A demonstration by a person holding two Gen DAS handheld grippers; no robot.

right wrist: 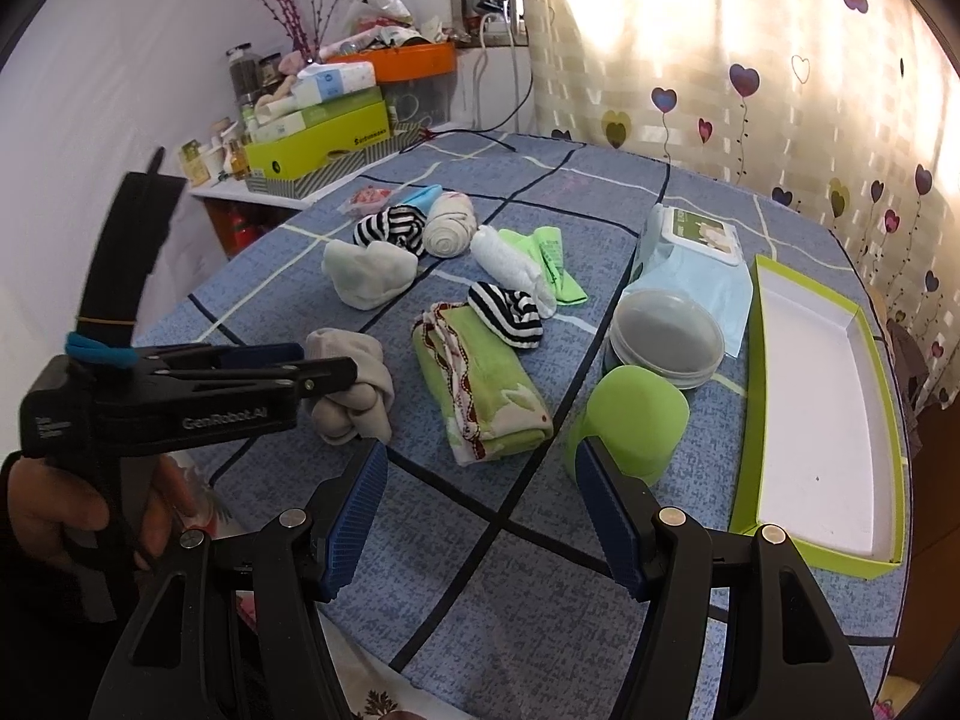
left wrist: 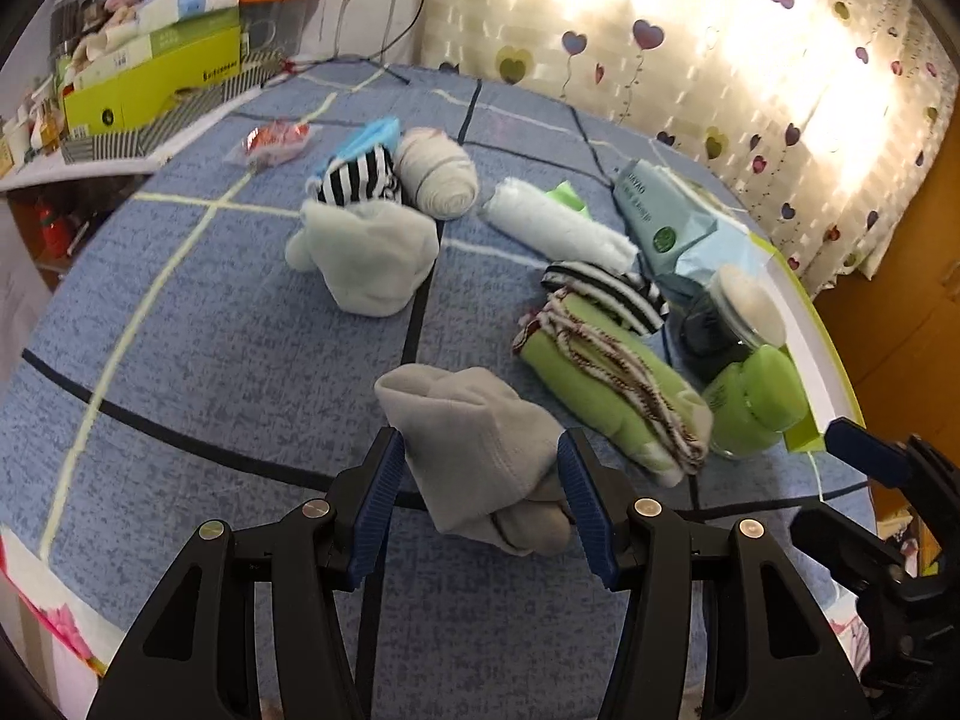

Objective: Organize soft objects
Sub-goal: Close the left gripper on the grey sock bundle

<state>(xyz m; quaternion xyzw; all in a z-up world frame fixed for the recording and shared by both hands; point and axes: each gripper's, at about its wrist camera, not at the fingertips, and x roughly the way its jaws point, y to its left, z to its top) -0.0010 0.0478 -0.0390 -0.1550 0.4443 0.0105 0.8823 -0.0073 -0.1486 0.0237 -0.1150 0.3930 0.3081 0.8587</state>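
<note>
soft grey fleece sock bundle [left wrist: 480,450], lumpy, long axis running away from cam, is pinched by left claw [left wrist: 480,480] over blue-checked table [left wrist: 210,360]; right claw [right wrist: 480,510] is spread, nothing held.

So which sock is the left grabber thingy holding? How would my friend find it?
Start at the blue checked tablecloth and find the green folded towel. Just left of it, nearest the camera, sits a grey sock bundle between the left gripper pads. It is plain grey; the nearby bundles are striped or paler.
</note>
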